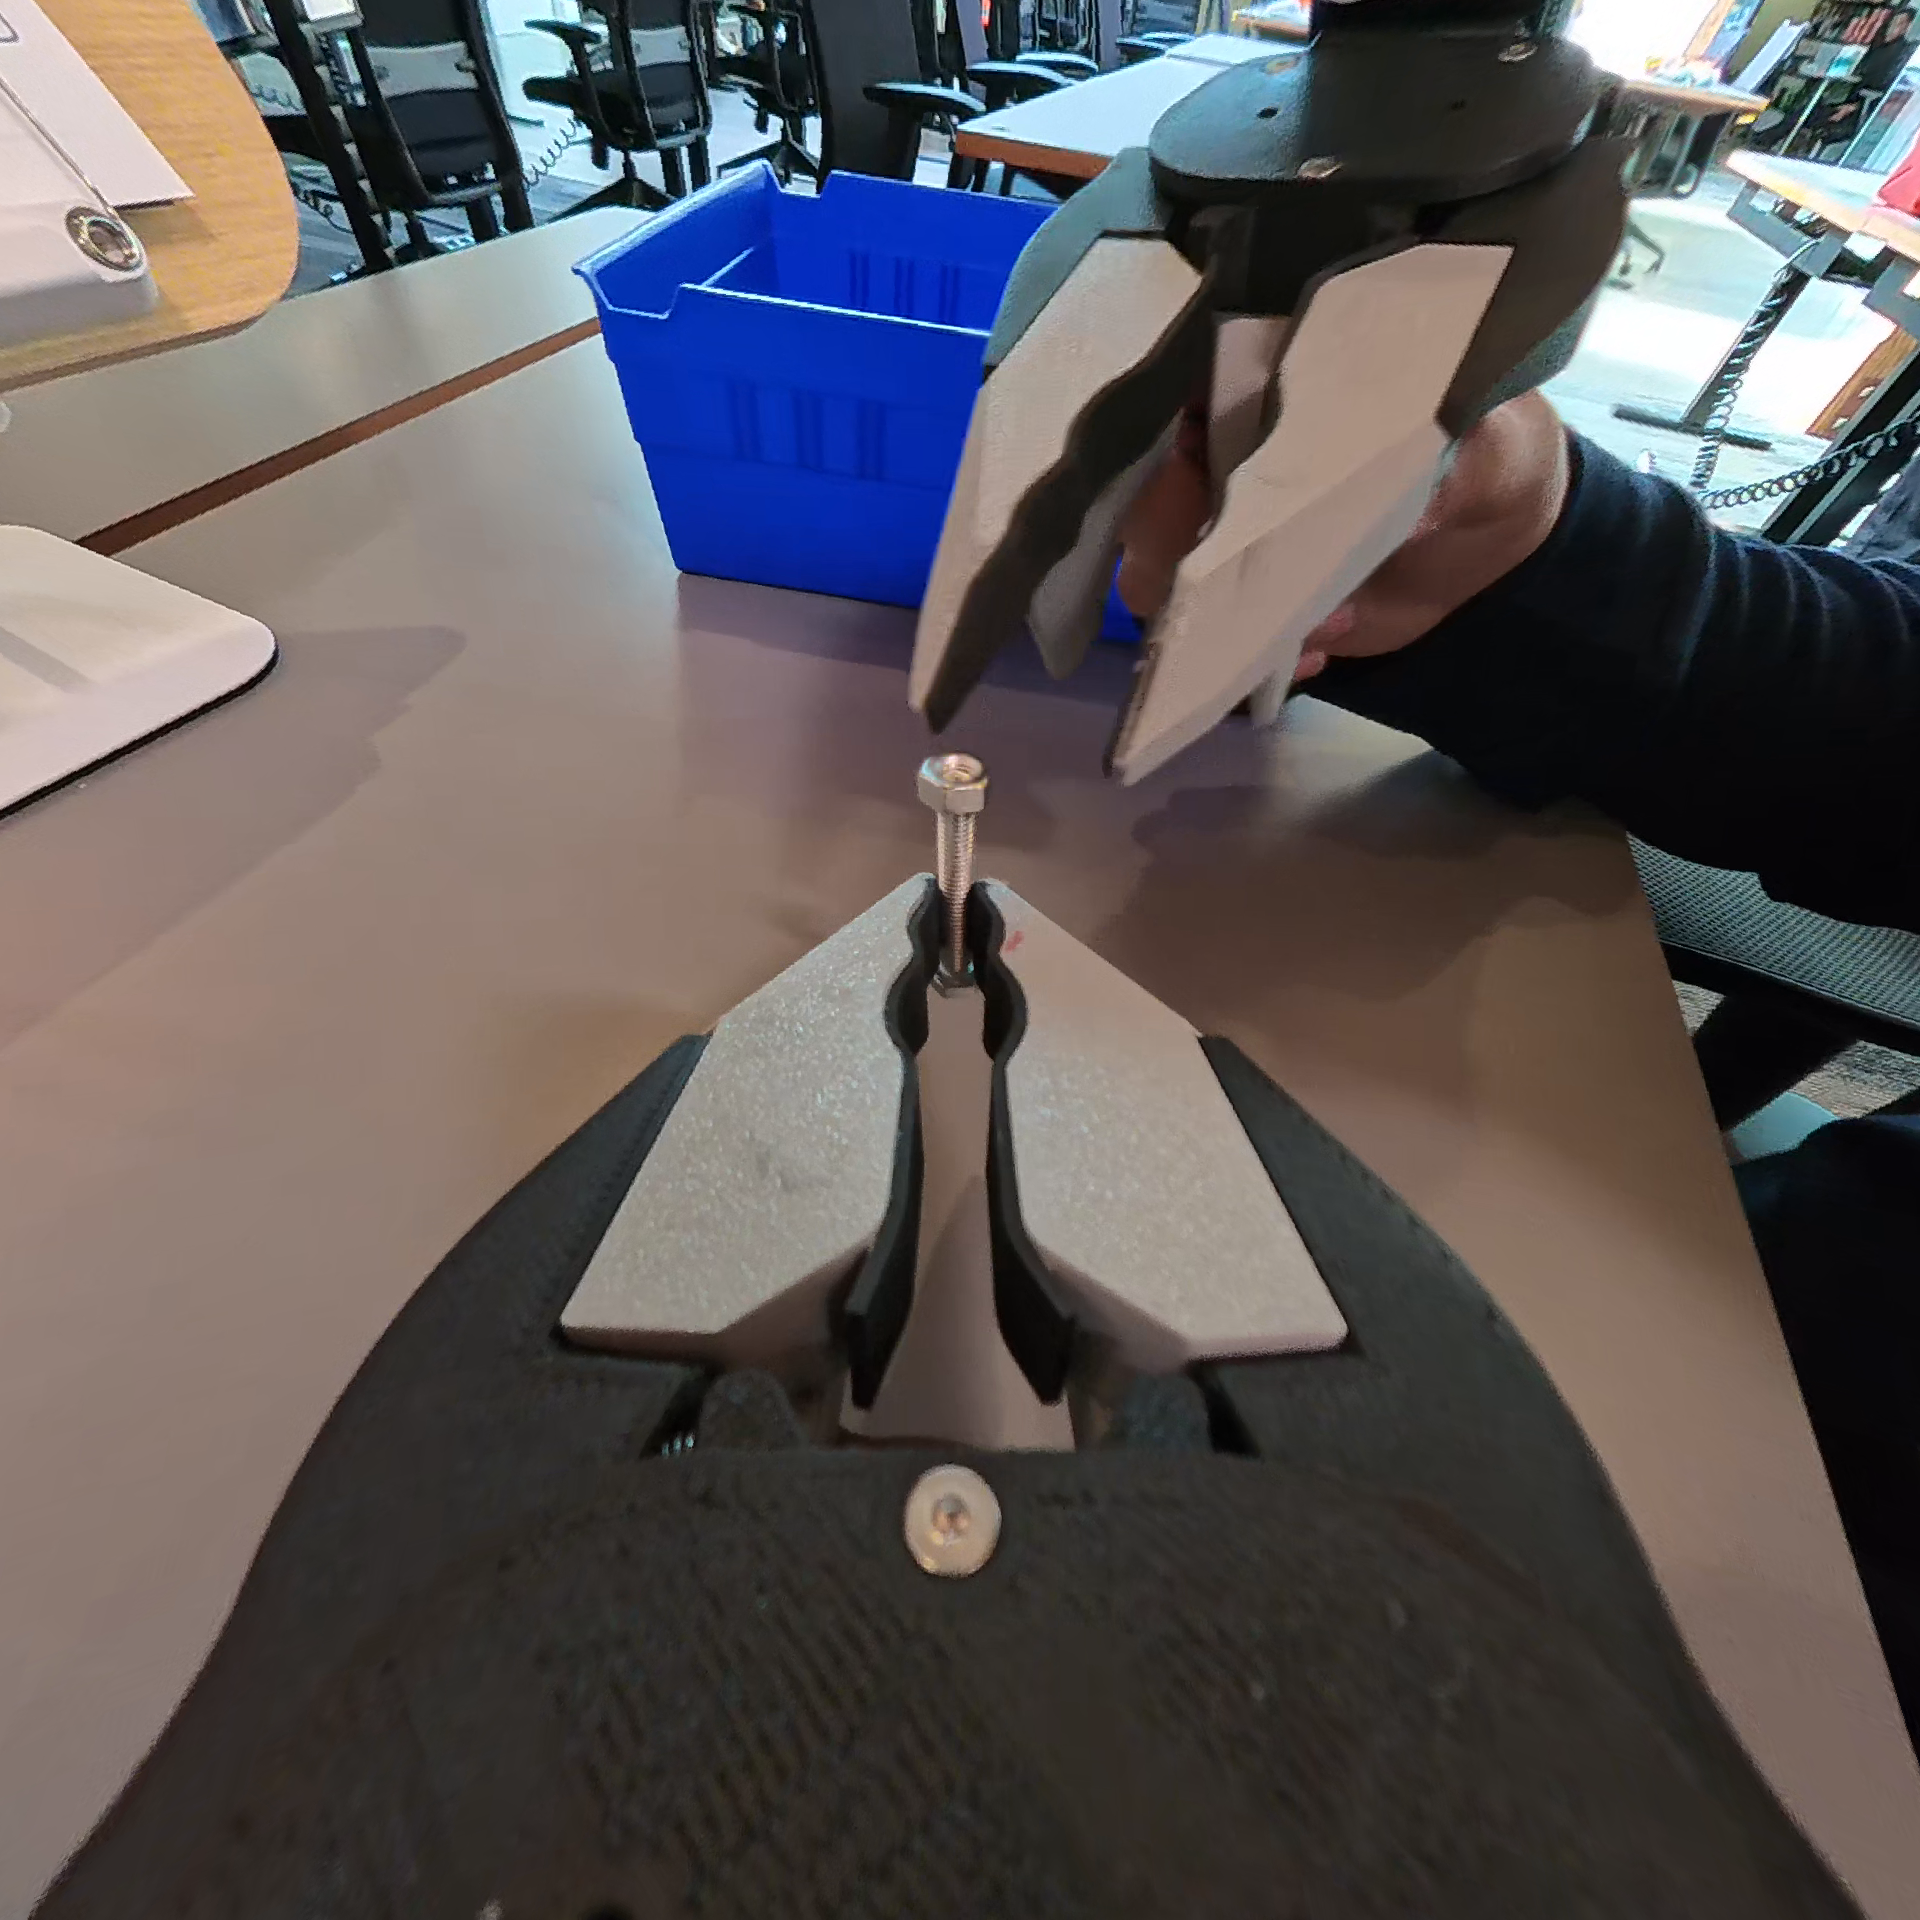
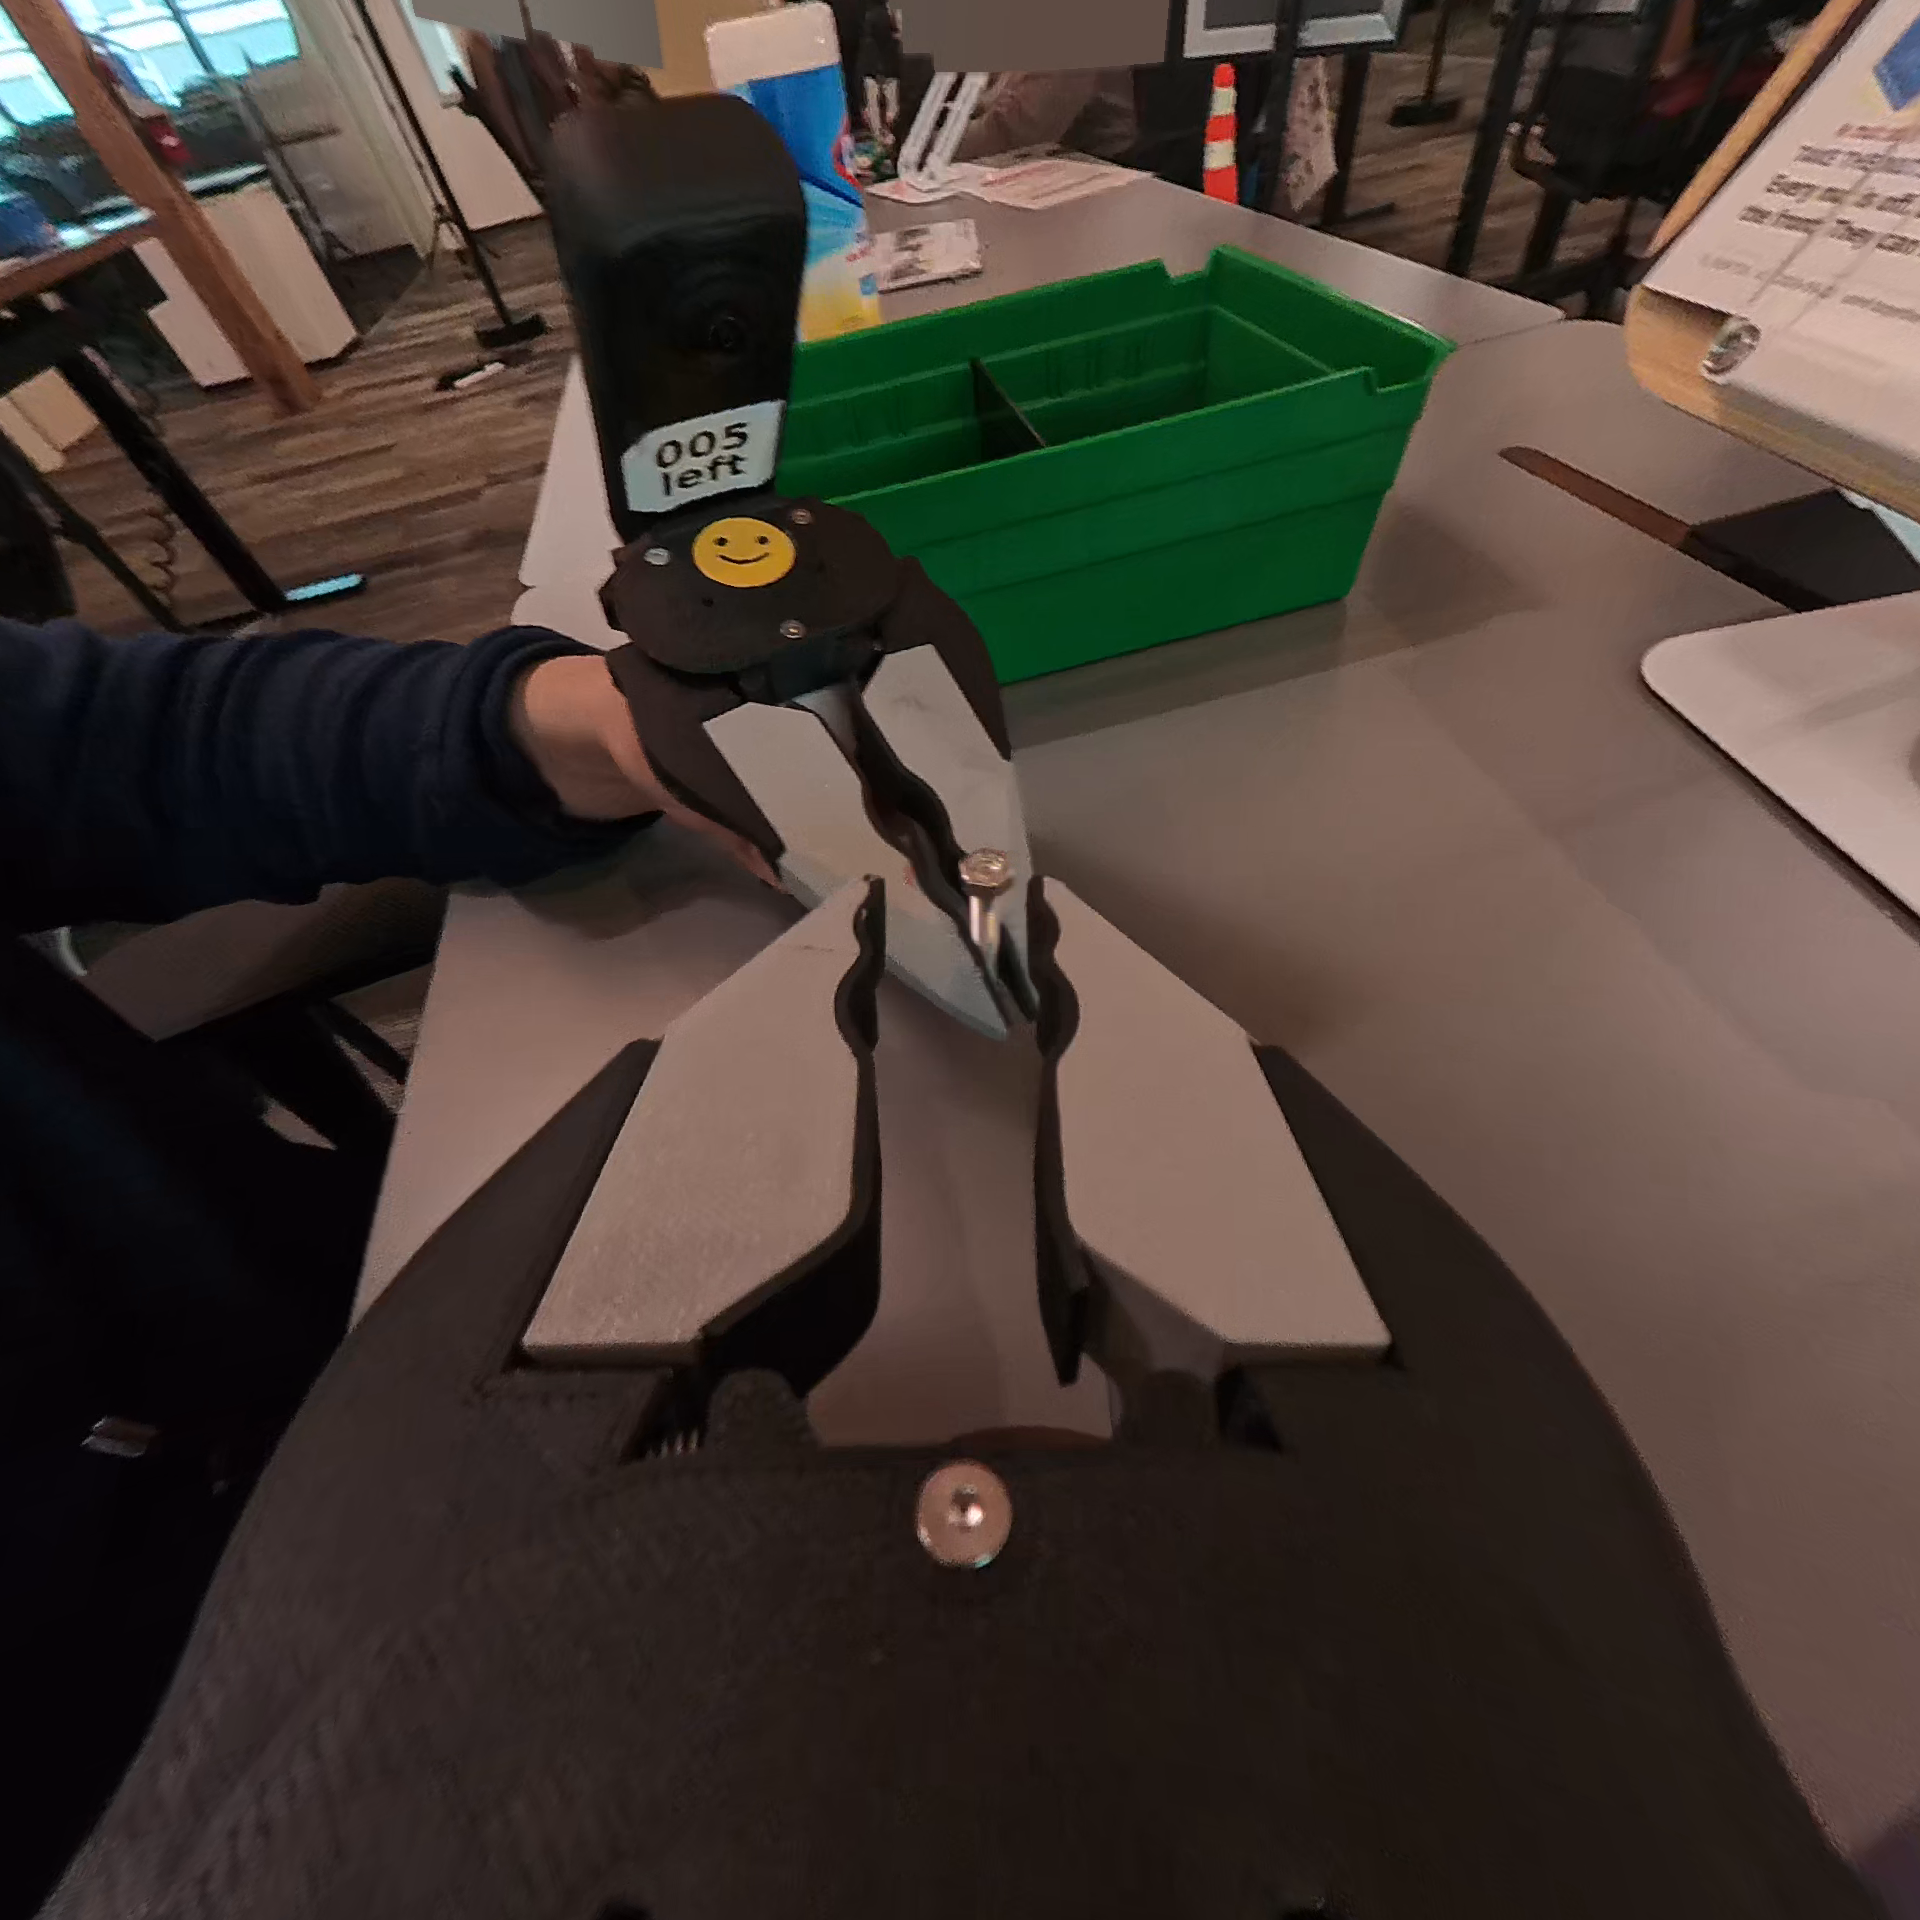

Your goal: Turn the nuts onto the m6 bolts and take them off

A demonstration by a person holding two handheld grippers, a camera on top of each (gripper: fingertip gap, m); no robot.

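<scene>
My left gripper (image 1: 954,914) was squeezed tight on the bolt (image 1: 953,868), holding it by the low end so it stood up above the grey table (image 1: 416,935). A small nut (image 1: 952,785) sat at the very top of the bolt. I could see a second nut (image 1: 952,982) down low between the fingers. My right gripper (image 1: 1023,743) hung just above and to the side of the top nut, not touching it. Its jaws were open and held nothing. A blue bin (image 1: 810,416) stood on the table behind it. A green bin (image 2: 1122,468) stood on the table behind my left gripper (image 2: 992,966).
</scene>
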